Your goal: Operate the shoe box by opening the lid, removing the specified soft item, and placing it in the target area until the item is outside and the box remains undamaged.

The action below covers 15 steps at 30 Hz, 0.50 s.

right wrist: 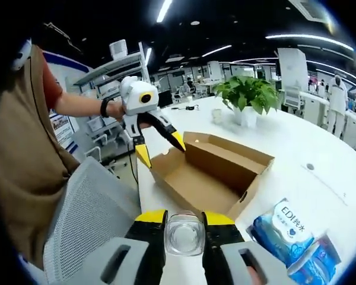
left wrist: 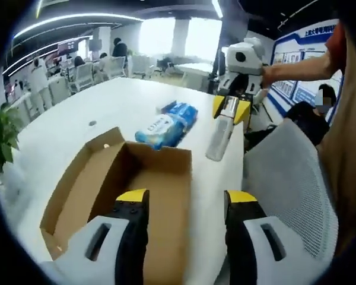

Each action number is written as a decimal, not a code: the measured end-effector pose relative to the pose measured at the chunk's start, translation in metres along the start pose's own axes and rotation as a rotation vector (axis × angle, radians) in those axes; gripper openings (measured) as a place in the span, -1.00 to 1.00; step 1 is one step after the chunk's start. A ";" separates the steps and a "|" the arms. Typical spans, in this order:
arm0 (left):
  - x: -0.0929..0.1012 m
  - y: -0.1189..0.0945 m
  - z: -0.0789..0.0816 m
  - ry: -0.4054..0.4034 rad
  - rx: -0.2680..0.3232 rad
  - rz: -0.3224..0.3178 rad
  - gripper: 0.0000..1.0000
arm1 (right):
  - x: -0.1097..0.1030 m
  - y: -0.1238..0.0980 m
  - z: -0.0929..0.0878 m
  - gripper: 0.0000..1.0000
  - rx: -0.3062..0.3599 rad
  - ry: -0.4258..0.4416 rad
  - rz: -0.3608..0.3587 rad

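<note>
Cardboard shoe box open, nothing inside; blue wipes pack at 12 o'clock. Left gripper spread. Right gripper pinching clear bottle.

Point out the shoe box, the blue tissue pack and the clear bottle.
shoe box (right wrist: 210,178): right gripper view, inner floor.
blue tissue pack (left wrist: 166,124): left gripper view, top face.
clear bottle (right wrist: 183,234): right gripper view, round end.
</note>
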State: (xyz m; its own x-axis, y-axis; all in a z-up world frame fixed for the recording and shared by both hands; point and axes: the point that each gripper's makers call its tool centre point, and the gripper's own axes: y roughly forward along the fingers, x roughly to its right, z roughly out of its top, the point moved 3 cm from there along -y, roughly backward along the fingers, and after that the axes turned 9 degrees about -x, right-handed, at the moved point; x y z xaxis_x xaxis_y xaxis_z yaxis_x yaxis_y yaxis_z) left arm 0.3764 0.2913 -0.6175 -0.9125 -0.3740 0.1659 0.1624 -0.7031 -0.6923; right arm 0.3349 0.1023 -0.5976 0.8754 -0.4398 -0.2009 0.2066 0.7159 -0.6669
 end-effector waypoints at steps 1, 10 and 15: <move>-0.003 -0.001 -0.003 -0.023 0.006 0.016 0.07 | 0.001 -0.001 0.000 -0.64 -0.002 0.000 -0.001; -0.007 -0.008 -0.030 -0.103 0.023 0.084 0.23 | 0.016 -0.010 0.004 -0.64 0.021 0.029 -0.032; -0.010 -0.011 -0.036 -0.137 0.037 0.097 0.27 | 0.024 -0.014 0.006 -0.64 0.013 0.030 -0.043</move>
State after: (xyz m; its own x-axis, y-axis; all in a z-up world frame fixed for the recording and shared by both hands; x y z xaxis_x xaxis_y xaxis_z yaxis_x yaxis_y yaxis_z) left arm 0.3702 0.3243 -0.6372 -0.8325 -0.5184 0.1953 0.2636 -0.6807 -0.6835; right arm 0.3560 0.0847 -0.5884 0.8519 -0.4864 -0.1939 0.2499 0.7030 -0.6658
